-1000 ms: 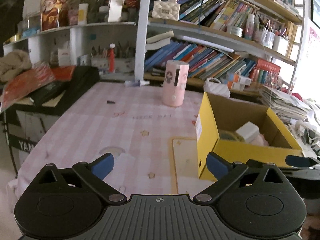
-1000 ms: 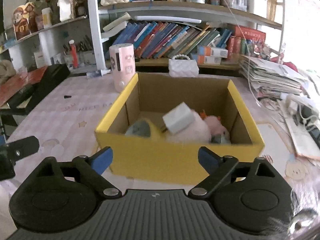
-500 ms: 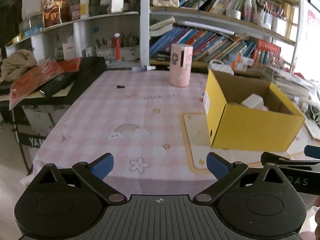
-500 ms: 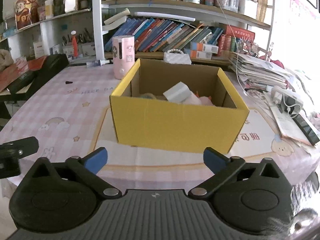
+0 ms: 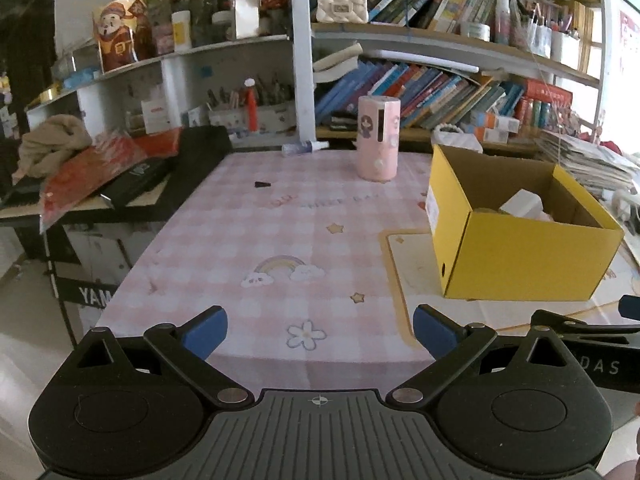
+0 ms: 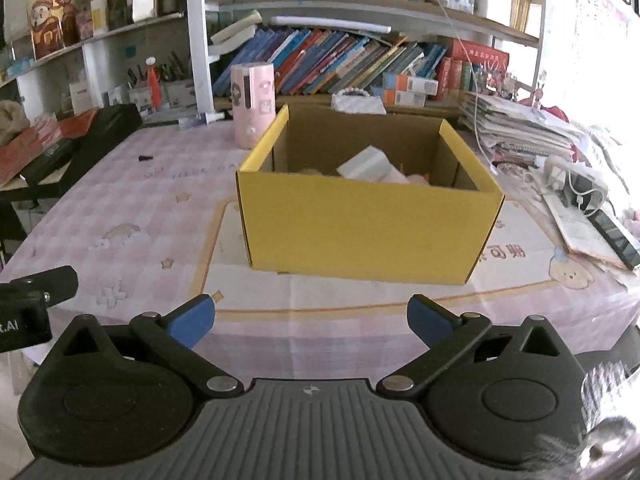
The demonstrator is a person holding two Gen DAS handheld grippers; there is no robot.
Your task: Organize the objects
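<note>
- Right gripper: jaws spread fully wide, nothing between them, hanging over the near table edge.
- Left gripper: also wide open and empty, level with the right one and to its left.
- Yellow box sat straight ahead of the right gripper, well apart, on the pink checked tablecloth; off to the right of the left gripper.
- White block and pink soft items lay inside the box, not gripped.
- Step, my read: packing looked done, hands clear.
- Next: only loose candidates were the pink cylinder and small black bit, both far across the table; a long reach needed.
</note>
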